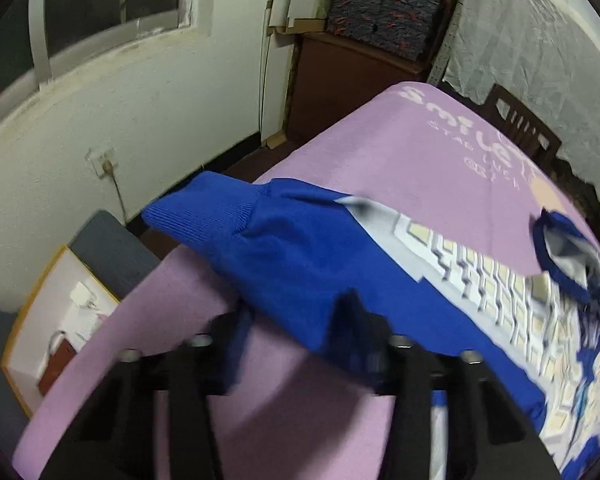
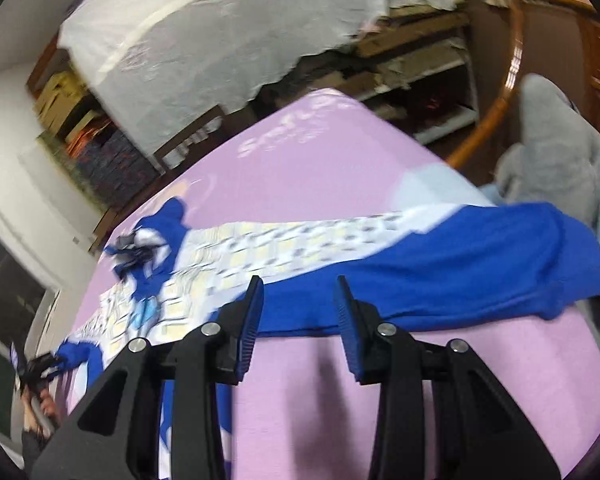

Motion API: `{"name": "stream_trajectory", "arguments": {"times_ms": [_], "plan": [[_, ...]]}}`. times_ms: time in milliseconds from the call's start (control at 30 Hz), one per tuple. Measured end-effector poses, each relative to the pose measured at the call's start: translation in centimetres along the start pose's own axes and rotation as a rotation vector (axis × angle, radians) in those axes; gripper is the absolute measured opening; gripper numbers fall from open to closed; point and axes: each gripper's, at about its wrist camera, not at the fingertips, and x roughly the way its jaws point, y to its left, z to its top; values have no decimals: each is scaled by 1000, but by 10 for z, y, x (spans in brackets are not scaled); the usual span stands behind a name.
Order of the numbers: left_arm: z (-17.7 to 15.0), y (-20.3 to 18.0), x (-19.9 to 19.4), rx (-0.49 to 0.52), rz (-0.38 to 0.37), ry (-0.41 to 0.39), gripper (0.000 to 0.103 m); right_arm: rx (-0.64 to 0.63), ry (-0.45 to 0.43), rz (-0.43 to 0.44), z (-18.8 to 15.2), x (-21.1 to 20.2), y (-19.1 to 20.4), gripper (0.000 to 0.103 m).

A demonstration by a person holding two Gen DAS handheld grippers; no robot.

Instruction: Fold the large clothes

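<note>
While spread flat, blue sweater (image 2: 440,272) on pink cloth (image 2: 320,184).

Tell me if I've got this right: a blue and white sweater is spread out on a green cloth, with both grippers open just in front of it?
Nearly. The cloth is pink-purple, not green; both wrist views show it. The rest holds: the blue and white sweater lies spread on it, and the right gripper and left gripper are open at its near edge.
</note>
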Motion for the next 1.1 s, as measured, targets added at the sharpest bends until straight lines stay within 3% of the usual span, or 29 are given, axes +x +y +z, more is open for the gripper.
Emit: {"name": "stream_trajectory", "arguments": {"times_ms": [33,100,267,367,433,500,600,667,767,933,1100], "plan": [[1,4,0,-22,4,-10,17,-13,3,8,-2,2,6,37],[-1,14,-5,-53,-24,-6,6,-35,21,14,-6,12,17,37],[-36,33,-33,-53,-30,-19,6,16,83,39,-21,33,12,37],[-43,38,-35,-55,-34,-11,15,71,137,42,-25,43,-2,37],[-41,40,-44,-71,26,-52,42,78,139,38,-25,44,-5,37],[-42,39,-58,-89,42,-89,59,69,122,20,-24,40,-6,37],[-45,19,-90,-79,51,-187,62,39,112,28,-19,36,5,37],[-47,-18,-101,37,19,-204,64,-22,112,39,-14,38,24,37],[-54,-79,-104,203,-87,-189,82,-91,125,77,-6,51,60,37],[-78,-172,-77,391,-221,-99,88,-132,218,194,-2,98,108,37],[-102,-214,-29,478,-228,16,88,-74,322,209,-14,144,105,34]]}}
